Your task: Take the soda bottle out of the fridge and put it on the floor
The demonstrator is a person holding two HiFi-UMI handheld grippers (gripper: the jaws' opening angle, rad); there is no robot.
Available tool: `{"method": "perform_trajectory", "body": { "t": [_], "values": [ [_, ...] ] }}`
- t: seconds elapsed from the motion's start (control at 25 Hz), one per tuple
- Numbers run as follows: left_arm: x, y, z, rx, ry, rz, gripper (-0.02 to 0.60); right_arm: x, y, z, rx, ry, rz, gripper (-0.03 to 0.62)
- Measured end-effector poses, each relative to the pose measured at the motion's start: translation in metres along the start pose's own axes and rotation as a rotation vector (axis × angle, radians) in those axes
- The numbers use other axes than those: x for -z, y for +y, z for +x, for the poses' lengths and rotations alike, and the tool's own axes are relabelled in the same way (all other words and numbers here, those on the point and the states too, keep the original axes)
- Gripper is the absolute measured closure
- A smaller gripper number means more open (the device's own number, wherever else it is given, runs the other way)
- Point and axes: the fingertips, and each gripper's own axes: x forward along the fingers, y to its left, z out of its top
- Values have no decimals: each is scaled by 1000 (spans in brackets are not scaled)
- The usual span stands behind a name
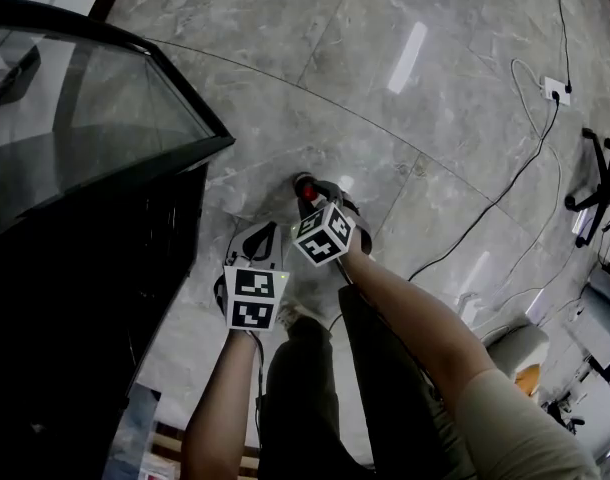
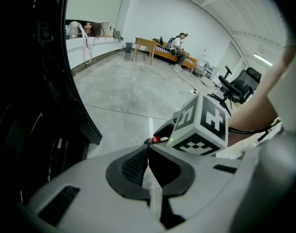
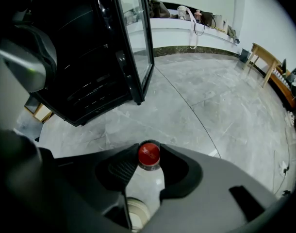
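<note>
Right tongs (image 3: 148, 148) clamped on the bottle (image 3: 148, 181), already out of the fridge (image 3: 85, 72).
Left tongs (image 2: 148, 148) together, empty, just beside; bottle between right jaws, seemingly not yet set on the floor (image 3: 211, 101).

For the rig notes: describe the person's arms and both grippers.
Both the left gripper and right gripper are pale grey shells with black textured pads. Each carries a white cube of black square markers. The right arm has a short beige sleeve; no sleeve shows on the left arm.
</note>
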Motion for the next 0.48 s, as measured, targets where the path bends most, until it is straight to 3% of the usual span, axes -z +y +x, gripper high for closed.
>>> {"method": "perform_trajectory", "body": {
  "t": [0.16, 0.48],
  "values": [
    [-1, 4, 3, -8, -6, -29, 574, 3, -1, 5, -19, -9, 40, 482],
    [-12, -11, -6, 1, -6, -30, 574, 4, -3, -11, -40, 6, 7, 468]
  ]
}}
